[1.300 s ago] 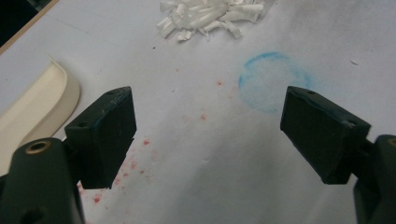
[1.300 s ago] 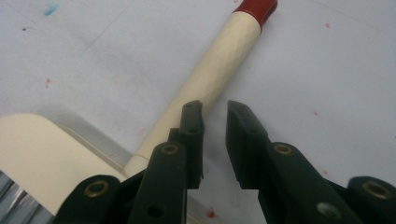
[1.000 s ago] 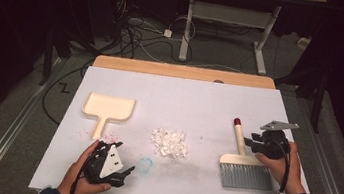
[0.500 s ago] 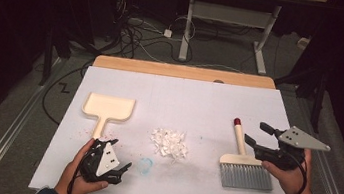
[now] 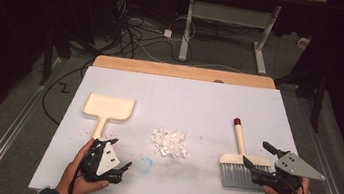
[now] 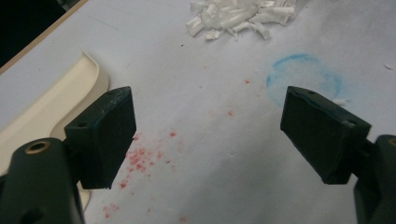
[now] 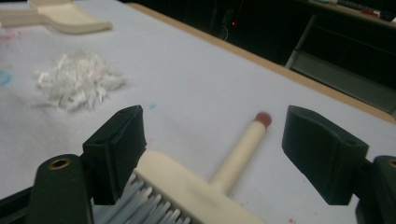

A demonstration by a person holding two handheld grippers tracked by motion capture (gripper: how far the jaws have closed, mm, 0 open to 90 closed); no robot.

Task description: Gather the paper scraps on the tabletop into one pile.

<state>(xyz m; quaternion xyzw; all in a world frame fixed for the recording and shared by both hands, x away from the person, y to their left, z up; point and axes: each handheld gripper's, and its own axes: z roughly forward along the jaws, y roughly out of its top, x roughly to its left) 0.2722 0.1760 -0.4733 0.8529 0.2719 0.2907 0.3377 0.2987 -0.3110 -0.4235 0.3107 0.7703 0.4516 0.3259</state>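
The right gripper (image 5: 259,158) sits in the lower right of the high view with its jaws spread wide and empty; they have just been opening, and nothing is pinched between them. In the right gripper view the brush (image 7: 196,189) lies flat on the table just under and between those jaws, its cream head at the bottom centre and its red-tipped handle running toward the upper right, so the brush looks set down and let go.

The left gripper (image 5: 119,167) rests in the lower left of the high view, its jaws also apart with only bare table between them. In the left gripper view a blue ring mark (image 6: 303,79) and red specks (image 6: 140,156) show on the table (image 5: 185,98) ahead of it.

Farther out, the dustpan (image 5: 108,109) lies left of centre in the high view, empty as far as I can see. The pile of white scraps (image 5: 170,143) sits in the middle, between dustpan and brush and apart from both.

Judging from this, the sweeping is either not begun or needs doing: the scraps are on the table, not in the dustpan, and neither tool is held.
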